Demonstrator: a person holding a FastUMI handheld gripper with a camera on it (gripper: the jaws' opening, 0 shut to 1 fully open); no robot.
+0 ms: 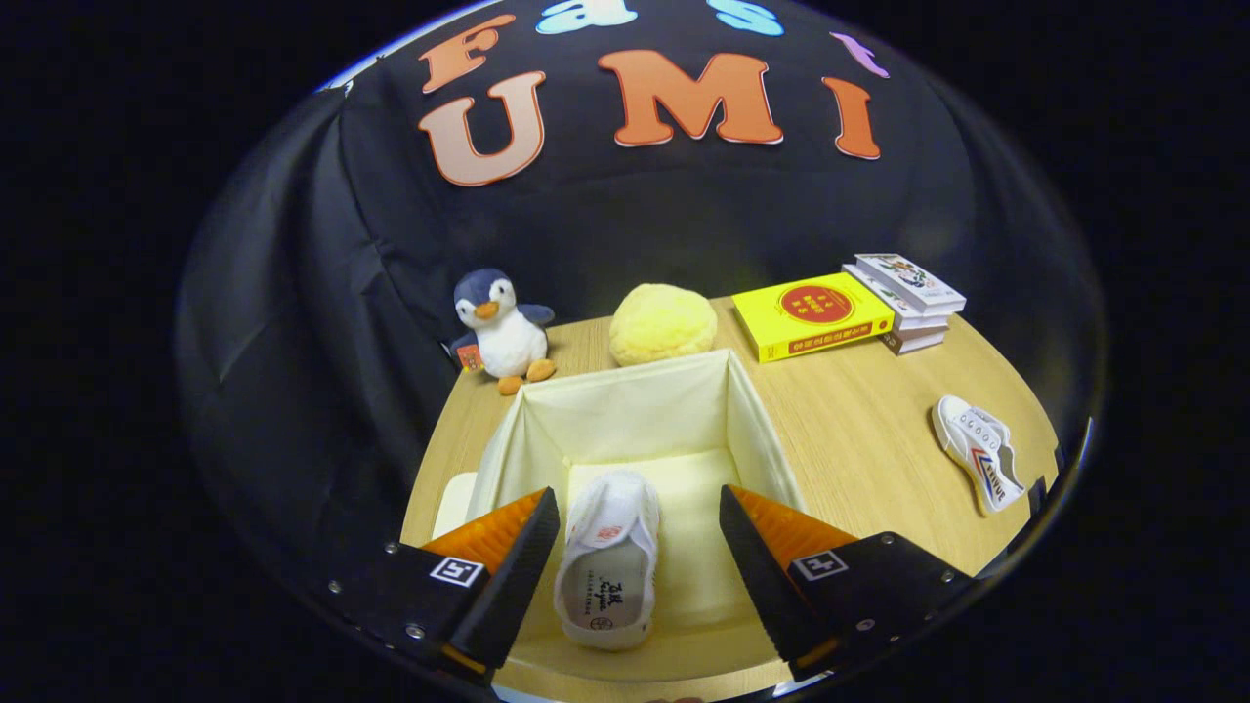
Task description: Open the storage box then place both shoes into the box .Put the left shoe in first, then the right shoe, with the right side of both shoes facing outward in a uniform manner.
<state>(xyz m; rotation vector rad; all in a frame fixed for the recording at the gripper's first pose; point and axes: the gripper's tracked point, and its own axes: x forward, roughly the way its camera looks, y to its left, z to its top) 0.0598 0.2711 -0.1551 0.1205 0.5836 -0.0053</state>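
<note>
White shoe point(607, 561) lies inside open storage box point(752, 430), between my jaws, touching neither; gripper point(640, 557) spread wide, released. Second shoe point(979, 451) on worktop point(850, 430) to box's right, well apart. Beyond box: penguin toy point(500, 330), yellow plush point(662, 323), books point(850, 310).

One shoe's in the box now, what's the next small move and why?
Probably lift the open gripper clear of the storage box and swing toward the second shoe on the table; its fingers stand apart around the first shoe without pressing on it.
</note>
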